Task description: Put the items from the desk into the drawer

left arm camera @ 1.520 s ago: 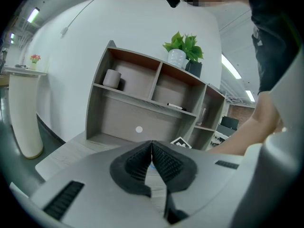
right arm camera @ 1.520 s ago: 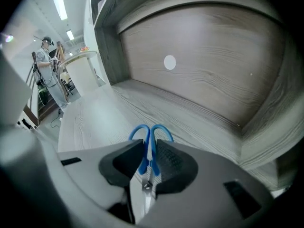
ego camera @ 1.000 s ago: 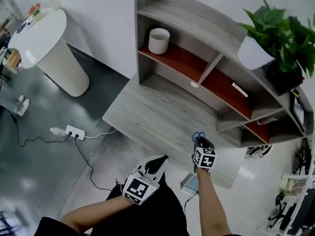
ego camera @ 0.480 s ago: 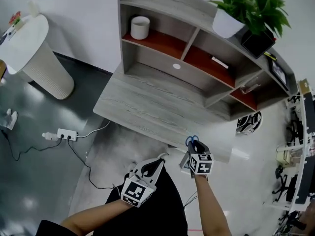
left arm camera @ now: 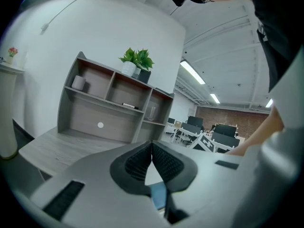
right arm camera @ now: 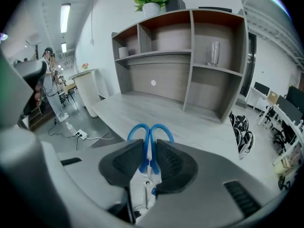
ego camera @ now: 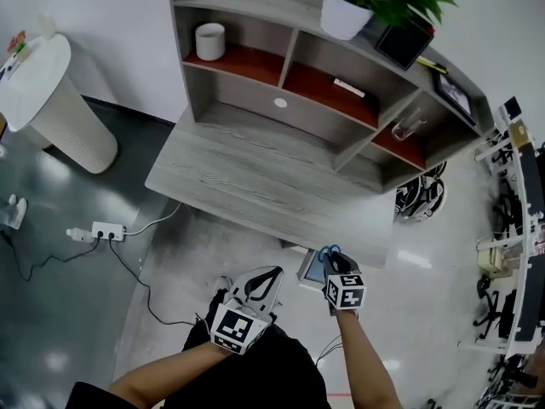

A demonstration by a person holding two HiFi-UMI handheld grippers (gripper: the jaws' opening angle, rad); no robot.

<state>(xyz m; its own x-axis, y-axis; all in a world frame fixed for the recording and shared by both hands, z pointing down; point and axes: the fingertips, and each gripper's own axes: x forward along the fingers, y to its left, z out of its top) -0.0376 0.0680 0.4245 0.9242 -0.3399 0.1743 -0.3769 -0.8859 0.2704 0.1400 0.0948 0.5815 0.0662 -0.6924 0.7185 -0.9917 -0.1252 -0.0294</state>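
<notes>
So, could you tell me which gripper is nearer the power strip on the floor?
Left. The left gripper hangs right of the power strip; the right gripper, gripping scissors, is farther right.

No words, brands or numbers can be read anywhere. The only print is black-and-white square markers on the left cube point(ego camera: 234, 329) and right cube point(ego camera: 344, 291).

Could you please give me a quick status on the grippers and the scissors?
Left gripper shut, empty. Right gripper shut on blue-handled scissors, beside the open drawer. Nothing seen blocking it.
</notes>
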